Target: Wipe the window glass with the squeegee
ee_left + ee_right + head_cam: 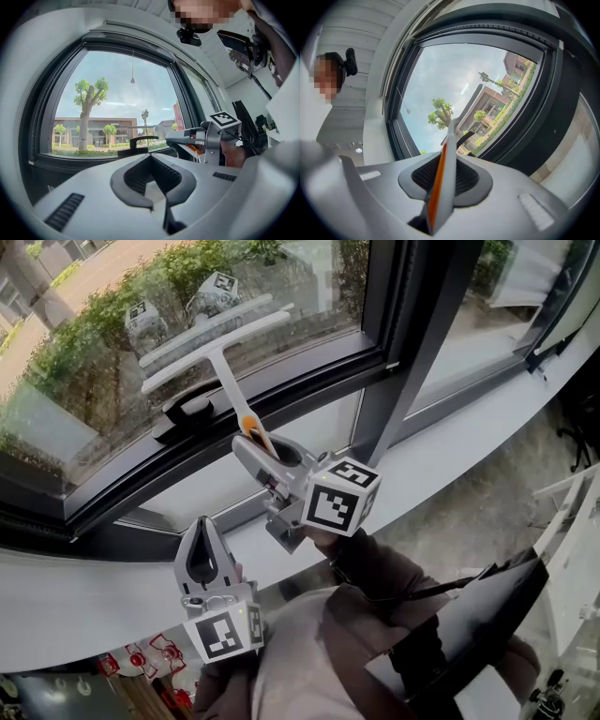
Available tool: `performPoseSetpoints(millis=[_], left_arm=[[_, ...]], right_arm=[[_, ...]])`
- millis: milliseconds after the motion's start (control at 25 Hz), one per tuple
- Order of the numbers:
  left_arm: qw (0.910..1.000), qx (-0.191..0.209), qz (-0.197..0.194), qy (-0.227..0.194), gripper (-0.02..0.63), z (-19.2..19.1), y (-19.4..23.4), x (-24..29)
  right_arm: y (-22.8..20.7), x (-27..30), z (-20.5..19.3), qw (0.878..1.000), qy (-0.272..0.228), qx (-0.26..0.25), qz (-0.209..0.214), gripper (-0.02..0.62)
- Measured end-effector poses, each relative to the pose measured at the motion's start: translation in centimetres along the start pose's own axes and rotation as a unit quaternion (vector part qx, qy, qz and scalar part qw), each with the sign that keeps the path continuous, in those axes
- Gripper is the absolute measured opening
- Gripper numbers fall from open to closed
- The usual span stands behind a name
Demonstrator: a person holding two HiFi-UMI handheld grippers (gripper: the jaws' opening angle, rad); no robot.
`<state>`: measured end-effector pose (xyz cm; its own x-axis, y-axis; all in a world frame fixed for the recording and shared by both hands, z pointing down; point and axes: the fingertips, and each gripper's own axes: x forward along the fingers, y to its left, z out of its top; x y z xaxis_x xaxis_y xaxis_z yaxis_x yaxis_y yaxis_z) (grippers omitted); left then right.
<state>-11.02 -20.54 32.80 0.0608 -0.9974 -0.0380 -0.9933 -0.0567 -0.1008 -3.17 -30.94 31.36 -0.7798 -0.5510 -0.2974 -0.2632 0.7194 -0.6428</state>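
**Wiping step, squeegee low on the pane.** The right gripper (253, 444) has its jaws closed on the white, orange-striped shaft of the squeegee (225, 371). In the right gripper view the shaft (443, 178) runs straight out between the ribbed pads. The T-shaped blade head lies across the window glass (84, 381), just above the black window handle (187, 412). A faint twin bar beside the head reads as its reflection, so the blade is judged to be at or very near the glass.

The left gripper (202, 526) hangs below the window handle, over the white sill (422, 456). Its jaw tips are together and nothing is between them, as the left gripper view (151, 157) also shows. It takes no part in the stroke.

**Step in hand (judgement).** The blade is at the foot of the pane, so this looks like either the end of a pass or the setting-down for a new one; the frames do not settle which.

**Next move (judgement).**
- The blade must stay flat, with even pressure along its whole edge.
- The head must be steered clear of the window handle.
- The stroke must then move to an unwiped strip, with the shaft not twisting in the pads.

**Writing.** No brand or label can be read. Each gripper's cube (337, 498) bears only black-and-white square markers. A red sign (179, 116) outside, seen above and to the right of the window handle, is too small to read.
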Motion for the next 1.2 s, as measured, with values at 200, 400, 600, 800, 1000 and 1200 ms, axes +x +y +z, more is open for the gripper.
performPoseSetpoints(millis=[200,400,600,800,1000,1200], left_arm=[[0.9999,-0.004,0.002,0.011,0.000,-0.3,-0.1,0.2],[1.0000,0.001,-0.009,0.003,0.000,-0.5,-0.6,0.1],[0.9999,0.004,-0.009,0.008,0.000,-0.7,-1.3,0.1],[0.9999,0.009,-0.004,0.010,0.000,-0.4,-2.9,0.0],[0.9998,0.013,0.005,0.013,0.000,-0.5,-3.2,0.2],[0.9989,0.016,0.029,0.032,0.000,-0.5,-4.5,0.7]], right_arm=[[-0.6,-0.2,-0.6,1.000,0.004,0.013,-0.006,0.066],[-1.2,-0.7,-1.4,1.000,0.009,0.025,-0.011,0.064],[-1.7,-1.2,-1.9,0.999,0.014,0.037,-0.012,0.064],[-2.0,-2.5,-1.3,0.998,0.014,0.054,-0.002,0.063],[-2.0,-2.3,-1.5,0.997,0.018,0.075,0.018,0.060],[-2.1,-3.2,-1.0,0.995,0.031,0.089,0.039,0.058]])
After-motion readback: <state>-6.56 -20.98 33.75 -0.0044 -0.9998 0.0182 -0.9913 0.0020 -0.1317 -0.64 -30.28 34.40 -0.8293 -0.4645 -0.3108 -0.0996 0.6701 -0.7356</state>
